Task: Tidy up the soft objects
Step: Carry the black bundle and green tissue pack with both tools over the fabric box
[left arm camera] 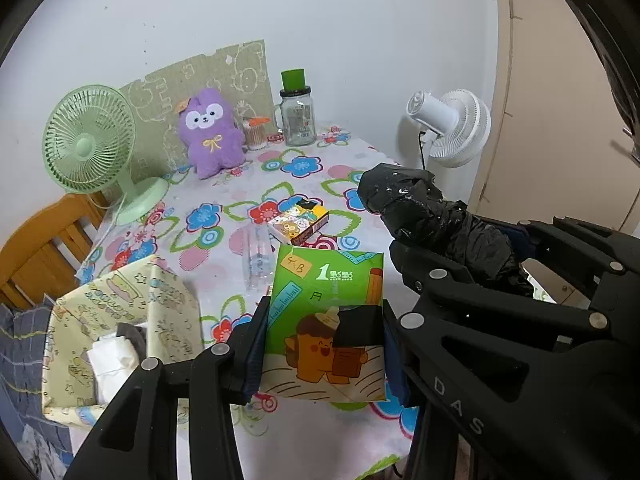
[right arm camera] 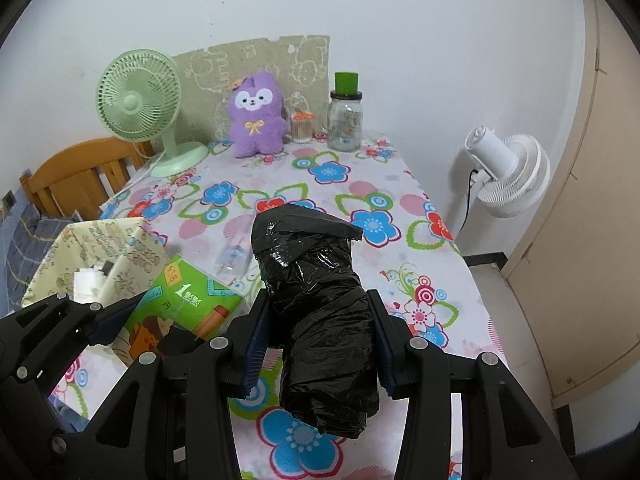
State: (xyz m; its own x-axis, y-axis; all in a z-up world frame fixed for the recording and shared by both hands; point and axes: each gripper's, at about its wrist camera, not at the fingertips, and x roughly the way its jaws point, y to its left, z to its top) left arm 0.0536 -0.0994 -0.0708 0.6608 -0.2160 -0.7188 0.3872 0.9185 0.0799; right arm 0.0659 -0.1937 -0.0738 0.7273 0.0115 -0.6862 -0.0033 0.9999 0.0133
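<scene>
Left gripper [left arm camera: 324, 344]: fingers narrow, clamped on the 2 side edges of a green tissue pack [left arm camera: 326, 320]. Pack held upright, clear of the surface [left arm camera: 224, 216].

Right gripper [right arm camera: 316, 340]: fingers pinch the waist of a black plastic-bag bundle [right arm camera: 320, 312], crumpled and glossy. Bundle sticks out well past the fingertips and is also held off the surface.

Fabric storage bin [left arm camera: 120, 320], pale yellow with cartoon print, sits at the left edge of the surface, just beside the tissue pack. Open top, something white already inside.

Farther out:
- small illustrated box [left arm camera: 298, 220] mid-surface
- clear plastic item [left arm camera: 256, 260] lying beside it, identity unclear
- purple plush [left arm camera: 210, 132] upright against the back wall
- green fan [left arm camera: 92, 140] to the left
- glass jar [left arm camera: 296, 116] with green lid to the right

Judged step: carrying both soft items to the bin. Doing it well:
- Bring 1 item over the opening at a time, since the grippers are close together.
- Left pack goes first, being nearest.
- Release low so nothing bounces off the floppy rim.
- Grip on the bundle looks sound, but the slick film may slide, so keep it level.
</scene>
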